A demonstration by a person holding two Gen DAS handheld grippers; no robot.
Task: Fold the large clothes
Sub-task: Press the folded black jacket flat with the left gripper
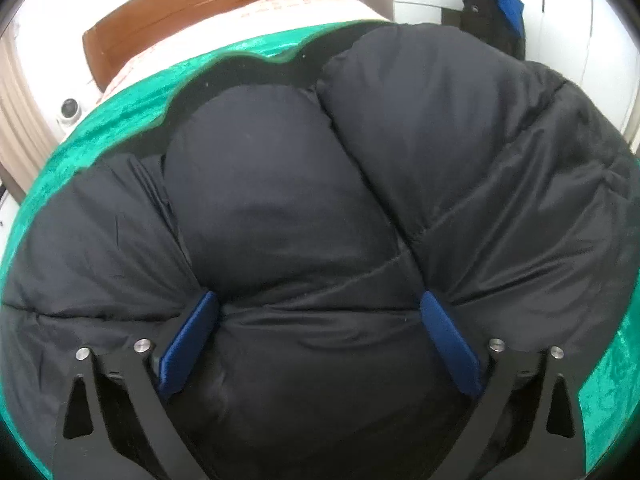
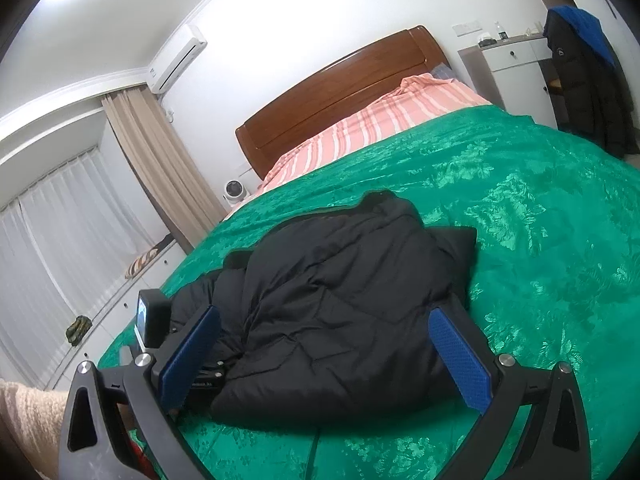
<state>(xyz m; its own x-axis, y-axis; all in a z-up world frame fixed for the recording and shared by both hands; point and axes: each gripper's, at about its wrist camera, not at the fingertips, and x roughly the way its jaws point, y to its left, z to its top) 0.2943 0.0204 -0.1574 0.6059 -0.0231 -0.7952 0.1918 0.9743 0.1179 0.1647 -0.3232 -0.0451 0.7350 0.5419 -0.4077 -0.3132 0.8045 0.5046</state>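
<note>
A: Left wrist view, status?
B: Left gripper [image 1: 320,312] pressed into the jacket [image 1: 304,200], fingers wide, fabric bulging between them, nothing pinched.
A: Right wrist view?
B: Right gripper [image 2: 324,344] wide, empty, near the jacket [image 2: 332,312], bundled compact on the bedspread [image 2: 540,220]. Folding looks largely done; tidying remains.

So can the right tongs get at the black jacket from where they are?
Probably yes. The right tongs are open and face the jacket on the green bedspread, with nothing between them. The left tongs press into its far side, clear of that approach.
</note>
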